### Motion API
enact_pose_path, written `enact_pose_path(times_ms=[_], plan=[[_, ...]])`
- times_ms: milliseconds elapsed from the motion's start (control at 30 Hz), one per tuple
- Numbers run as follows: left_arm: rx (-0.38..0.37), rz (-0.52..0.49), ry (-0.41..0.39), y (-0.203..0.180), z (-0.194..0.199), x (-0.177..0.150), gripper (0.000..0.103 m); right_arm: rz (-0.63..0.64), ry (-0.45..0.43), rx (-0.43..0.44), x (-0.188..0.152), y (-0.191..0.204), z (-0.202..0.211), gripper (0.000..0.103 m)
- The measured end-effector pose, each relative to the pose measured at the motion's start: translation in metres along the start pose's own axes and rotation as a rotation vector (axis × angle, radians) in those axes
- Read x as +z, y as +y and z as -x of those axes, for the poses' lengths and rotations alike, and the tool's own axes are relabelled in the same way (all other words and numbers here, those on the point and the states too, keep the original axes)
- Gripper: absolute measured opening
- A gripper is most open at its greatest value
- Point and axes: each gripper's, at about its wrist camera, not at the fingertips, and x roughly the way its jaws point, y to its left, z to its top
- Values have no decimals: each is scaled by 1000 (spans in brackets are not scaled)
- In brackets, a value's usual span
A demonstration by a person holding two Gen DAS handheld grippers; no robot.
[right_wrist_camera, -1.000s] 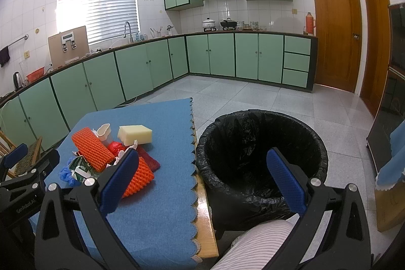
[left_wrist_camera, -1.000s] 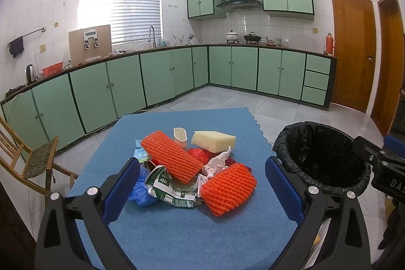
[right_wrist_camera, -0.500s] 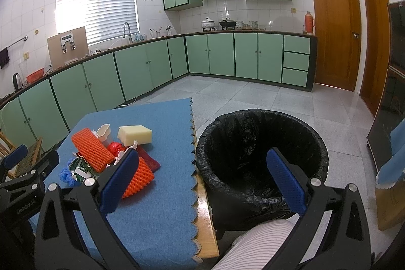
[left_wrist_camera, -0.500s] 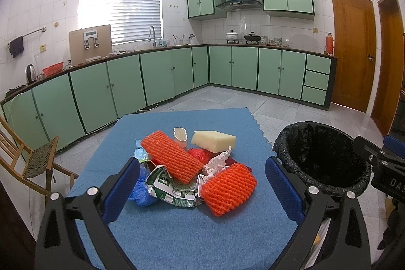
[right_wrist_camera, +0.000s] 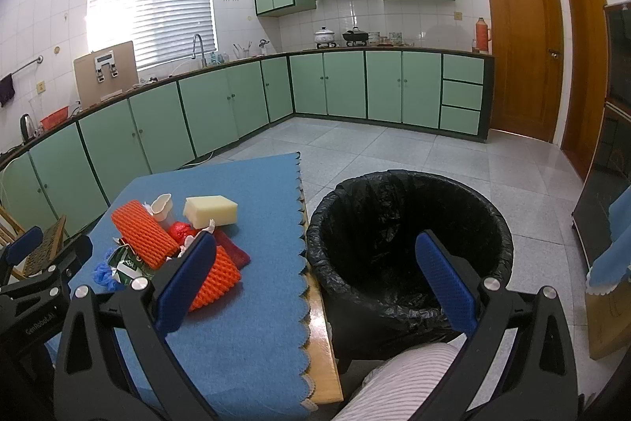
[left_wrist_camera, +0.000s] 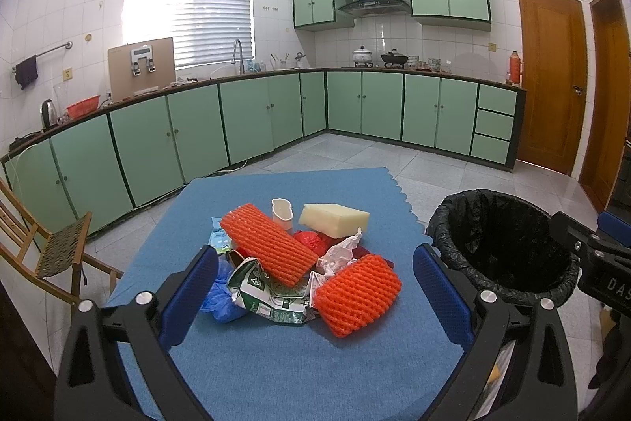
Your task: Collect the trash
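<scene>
A heap of trash lies on the blue mat: two orange foam nets, a yellow sponge, a white cup, a green-white wrapper, crumpled white paper, red wrapping and a blue bag. My left gripper is open and empty, just short of the heap. My right gripper is open and empty, held in front of the black-lined trash bin, which stands right of the table. The heap also shows in the right wrist view.
A wooden chair stands left of the table. Green kitchen cabinets run along the far walls. Wooden doors are at the right. The table's wooden edge shows beside the bin. A striped sleeve is below the right gripper.
</scene>
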Motion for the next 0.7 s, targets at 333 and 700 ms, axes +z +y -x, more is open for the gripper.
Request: enact_pose_path(times_ms=[333, 700], plan=[[0, -1, 0, 0, 0, 0, 97, -1, 1, 0, 0, -1, -1, 98], [0, -1, 1, 0, 0, 0, 97, -3, 3, 0, -1, -1, -3, 98]])
